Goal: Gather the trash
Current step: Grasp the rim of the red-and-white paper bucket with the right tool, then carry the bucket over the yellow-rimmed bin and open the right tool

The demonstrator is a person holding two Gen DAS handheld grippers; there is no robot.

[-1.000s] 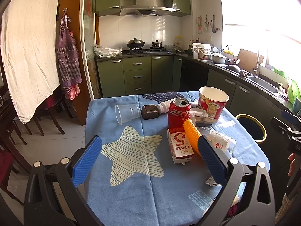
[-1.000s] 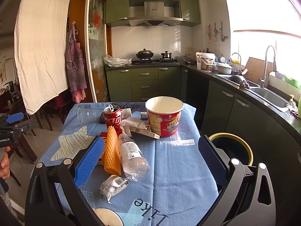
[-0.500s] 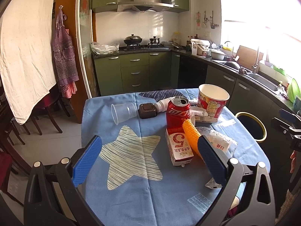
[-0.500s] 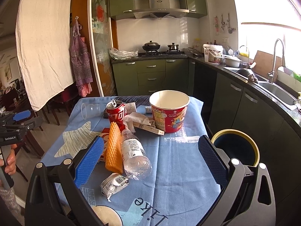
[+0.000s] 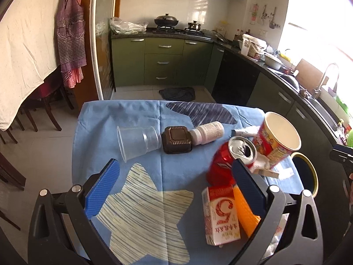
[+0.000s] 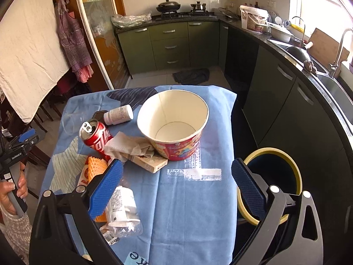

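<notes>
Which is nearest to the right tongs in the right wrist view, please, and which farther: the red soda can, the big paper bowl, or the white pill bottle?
1. Big red paper bowl, straight ahead of the right tongs.
2. Red soda can, left.
3. White pill bottle, lying behind the can.

Home kitchen, green cabinets (image 5: 164, 61), stove (image 6: 183, 14), sink (image 6: 335, 84)

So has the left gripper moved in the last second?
Yes. The left gripper has gone forward over the table and tilted down: the clear cup sits nearer its fingers, and the stove looks higher.
</notes>
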